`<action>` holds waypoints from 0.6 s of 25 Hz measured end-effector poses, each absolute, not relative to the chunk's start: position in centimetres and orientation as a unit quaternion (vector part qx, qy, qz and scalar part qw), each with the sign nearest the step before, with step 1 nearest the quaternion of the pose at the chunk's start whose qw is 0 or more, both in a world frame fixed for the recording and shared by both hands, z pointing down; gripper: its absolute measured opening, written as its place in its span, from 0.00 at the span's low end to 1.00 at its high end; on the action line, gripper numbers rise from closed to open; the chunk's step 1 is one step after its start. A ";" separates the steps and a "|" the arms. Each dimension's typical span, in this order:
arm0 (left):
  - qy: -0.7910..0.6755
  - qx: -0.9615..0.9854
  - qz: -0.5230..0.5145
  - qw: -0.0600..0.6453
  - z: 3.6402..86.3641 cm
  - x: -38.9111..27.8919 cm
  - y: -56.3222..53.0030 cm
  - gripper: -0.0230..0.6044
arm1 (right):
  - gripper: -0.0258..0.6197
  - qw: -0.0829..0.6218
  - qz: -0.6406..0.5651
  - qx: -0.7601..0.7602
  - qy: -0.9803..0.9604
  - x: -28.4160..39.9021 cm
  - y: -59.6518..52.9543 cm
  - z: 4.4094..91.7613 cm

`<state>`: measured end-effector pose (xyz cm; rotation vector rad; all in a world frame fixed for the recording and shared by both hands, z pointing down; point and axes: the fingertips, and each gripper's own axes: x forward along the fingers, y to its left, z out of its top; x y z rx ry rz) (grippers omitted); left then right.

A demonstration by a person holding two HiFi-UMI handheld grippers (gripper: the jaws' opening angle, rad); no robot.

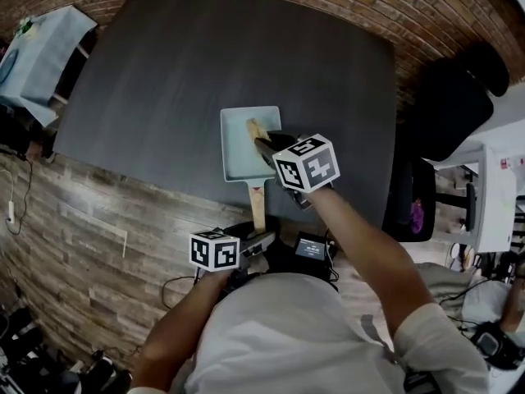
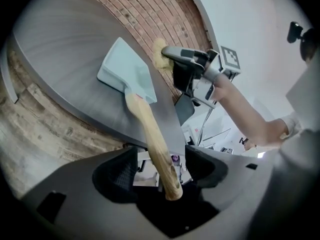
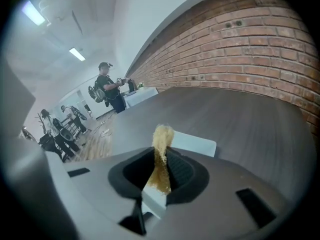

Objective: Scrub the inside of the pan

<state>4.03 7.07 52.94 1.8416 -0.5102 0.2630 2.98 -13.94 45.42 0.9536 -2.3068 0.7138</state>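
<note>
Pan [image 1: 244, 130] sits on the dark table [image 1: 164, 72], its wooden handle [image 2: 149, 134] between the left gripper's [image 2: 160, 166] wide, untouching jaws. Right gripper [image 3: 161, 173] pinches the squashy sponge [image 3: 161, 144]. Stiff, probably light, so clamp the handle.

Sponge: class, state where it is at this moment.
At the centre of the head view, the sponge is clamped in the right gripper, over the right half of the pan on the table.

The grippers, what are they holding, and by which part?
The right gripper pinches a sponge by its near end. The left gripper holds nothing: the pan's wooden handle sits between open jaws.
</note>
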 end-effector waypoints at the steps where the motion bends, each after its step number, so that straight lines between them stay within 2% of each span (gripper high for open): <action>1: -0.216 0.781 0.116 0.575 53.2 4.3 7.2 0.50 | 0.15 0.271 0.269 0.352 -0.854 2.7 -14.5 46.0; 8: -0.222 0.764 0.132 0.591 54.8 5.5 7.1 0.49 | 0.15 0.302 0.265 0.329 -0.855 0.1 -18.1 49.3; 9: -0.221 0.762 0.132 0.594 54.9 5.7 7.1 0.47 | 0.15 0.307 0.262 0.326 -0.855 -0.2 -18.5 49.7; 14: -0.201 0.754 0.114 0.615 54.6 7.0 6.8 0.20 | 0.15 0.326 0.246 0.311 -0.858 -2.0 -19.9 51.2; 15: -0.200 0.750 0.113 0.620 54.6 7.2 6.7 0.19 | 0.15 0.332 0.239 0.309 -0.859 -2.3 -20.2 51.4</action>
